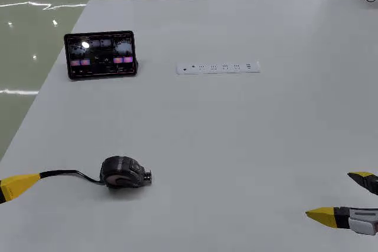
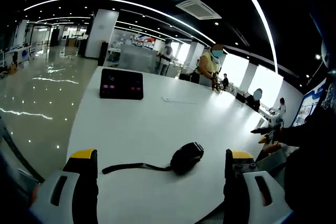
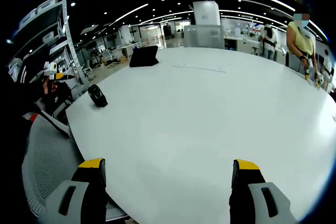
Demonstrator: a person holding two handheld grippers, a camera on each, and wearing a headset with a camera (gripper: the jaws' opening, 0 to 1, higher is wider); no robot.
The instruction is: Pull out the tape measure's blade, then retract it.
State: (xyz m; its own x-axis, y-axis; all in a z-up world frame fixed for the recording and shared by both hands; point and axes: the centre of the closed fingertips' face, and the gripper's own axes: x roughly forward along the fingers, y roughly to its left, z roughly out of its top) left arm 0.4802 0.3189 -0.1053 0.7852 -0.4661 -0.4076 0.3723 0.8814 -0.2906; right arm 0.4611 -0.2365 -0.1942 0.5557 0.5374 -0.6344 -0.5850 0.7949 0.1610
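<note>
Lying on the white worktop [image 1: 236, 134], the tape measure [image 1: 124, 172] looks dark and round in the head view. It sits just to the right of a yellow tip of the left tongs [image 1: 18, 186]. Its black strap [image 1: 65, 174] runs back to that tip. The right tongs [image 1: 328, 193] are well apart from it, spread wide and holding nothing. Far past both tongs are a tablet [image 1: 100, 54] and a white power strip [image 1: 218, 68].

In the left gripper view, the left tongs are spread wide too. The tape measure lies just ahead, between the two jaws, with its strap pointing toward the left jaw.

In the right gripper view, the tape measure is far ahead, off to the left of the spread jaws.
</note>
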